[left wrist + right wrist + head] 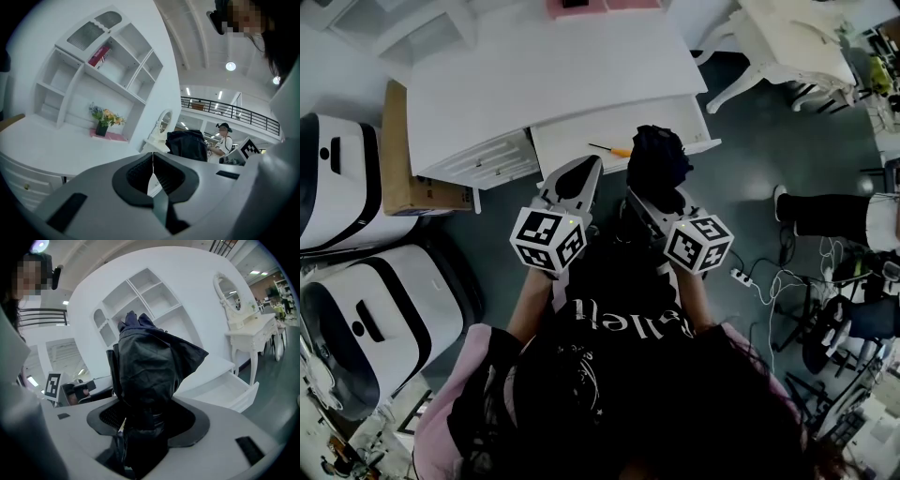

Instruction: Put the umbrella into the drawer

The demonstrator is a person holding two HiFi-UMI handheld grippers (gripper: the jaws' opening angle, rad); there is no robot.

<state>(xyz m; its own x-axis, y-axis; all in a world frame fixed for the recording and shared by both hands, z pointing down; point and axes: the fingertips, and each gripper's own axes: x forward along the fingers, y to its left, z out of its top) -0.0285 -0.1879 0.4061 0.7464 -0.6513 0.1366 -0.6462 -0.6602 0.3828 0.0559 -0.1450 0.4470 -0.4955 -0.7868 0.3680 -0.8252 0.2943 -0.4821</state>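
1. The right gripper (pixel 651 202) is clenched on the folded black umbrella (pixel 659 161). In the right gripper view its jaws (pixel 140 423) close on the lower end of the bundle, and the loose fabric (pixel 151 365) bulges out above them.
2. In the head view the umbrella stands out toward 12 o'clock from the right gripper. Its far end lies over the right half of the open drawer (pixel 567 141). Whether it touches the drawer floor cannot be told.
3. The left gripper (pixel 581 174) grasps nothing. The left gripper view shows its jaws (pixel 152 171) pressed together, with only a thin seam between them.
4. The left gripper sits at 9 o'clock of the right one, near it, with its tip over the drawer's front edge.
5. The drawer is pulled out from the white desk (pixel 553 66), toward the person.
6. A screwdriver (pixel 611 149) with an orange handle lies in the drawer, at 9 o'clock of the umbrella and just beside it.
7. A cardboard box (pixel 403 169) stands at 9 o'clock of the desk, against its side.
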